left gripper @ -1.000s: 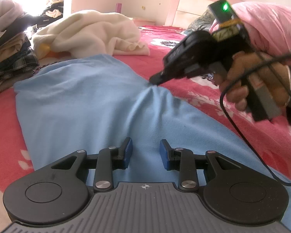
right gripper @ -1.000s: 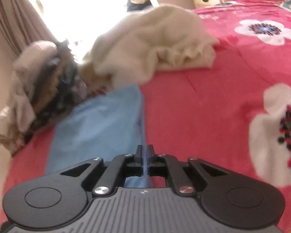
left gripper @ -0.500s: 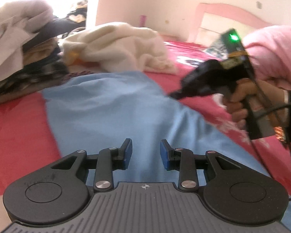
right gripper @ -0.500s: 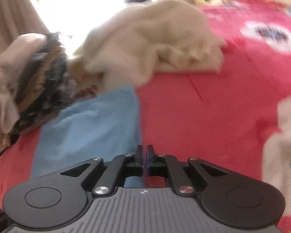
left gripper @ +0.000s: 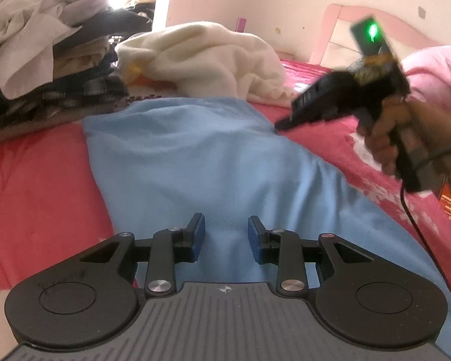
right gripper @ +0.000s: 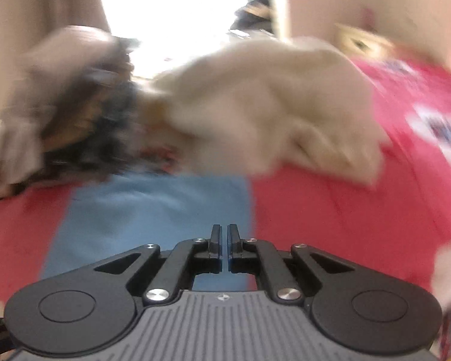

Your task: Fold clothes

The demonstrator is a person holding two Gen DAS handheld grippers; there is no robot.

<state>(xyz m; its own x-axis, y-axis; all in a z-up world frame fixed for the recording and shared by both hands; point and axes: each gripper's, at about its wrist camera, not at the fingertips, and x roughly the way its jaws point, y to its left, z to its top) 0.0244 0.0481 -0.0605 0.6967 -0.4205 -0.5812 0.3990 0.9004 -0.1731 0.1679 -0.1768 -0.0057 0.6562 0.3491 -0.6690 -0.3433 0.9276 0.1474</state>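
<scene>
the blue garment (left gripper: 213,162) lies spread along the red floral bed (left gripper: 36,168), one long strip running away from the left gripper (left gripper: 225,236) toward the cream blanket (left gripper: 207,60) and the stack of clothes (left gripper: 45,69) at the far end. whether this strip is already a fold or a layer waiting for one, the pictures don't settle.

left gripper hovers low over the near part of the cloth, fingers (left gripper: 195,237) spread apart, nothing between them. over on the right, the right gripper (right gripper: 224,243) sits at the garment's right edge, fingers drawn nearly together with only a thin slit showing; i cannot tell whether any blue fabric is pinched in there, the tips look bare from its own camera. the hand (left gripper: 388,138) holding it is blurred, so it's on the move.

now the risks. if that right grip has only a sliver of hem, or none, a pull would slip off and leave the edge crooked. the cloth is thin and soft; dragging one side while the left holds nothing would bunch it into ridges. and the cream blanket sits just beyond the far end, so a long sweep could snag it. the dangling cable (left gripper: 418,228) could also catch the cloth.
</scene>
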